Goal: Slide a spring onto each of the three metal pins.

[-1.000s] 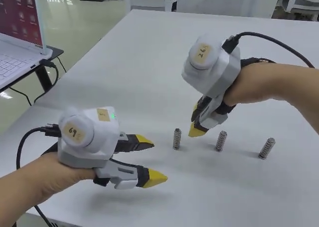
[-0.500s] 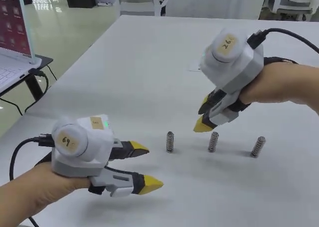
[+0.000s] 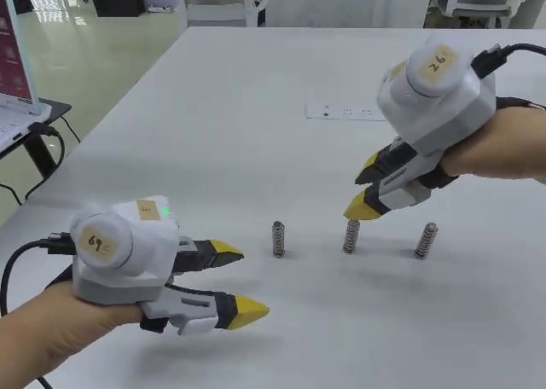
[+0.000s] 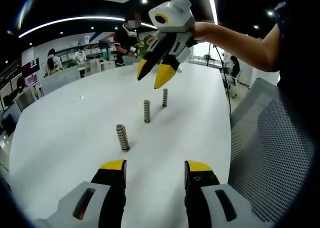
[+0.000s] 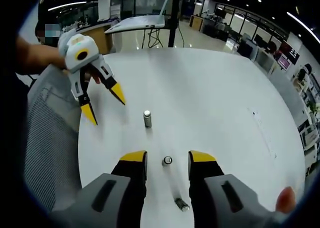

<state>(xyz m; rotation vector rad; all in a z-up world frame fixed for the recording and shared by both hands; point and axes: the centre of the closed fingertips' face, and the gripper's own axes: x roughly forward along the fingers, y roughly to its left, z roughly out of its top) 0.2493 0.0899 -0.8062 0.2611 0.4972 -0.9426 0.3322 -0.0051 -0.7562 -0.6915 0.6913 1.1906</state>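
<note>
While both pairs of jaws are spread and grip nothing, the right gripper (image 3: 365, 187) hangs tips-down above the middle spring (image 3: 351, 235), and the left gripper (image 3: 239, 282) hovers low, apart from the left spring (image 3: 278, 239). With the right spring (image 3: 426, 240), these stand in a row on the white table (image 3: 256, 107), toward its near edge.

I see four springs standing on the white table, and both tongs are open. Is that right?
Not quite. There are three springs, not four. The head view shows them in a row: the left spring, the middle spring and the right spring. They do stand on the white table, and the left tongs and right tongs are both open.
</note>
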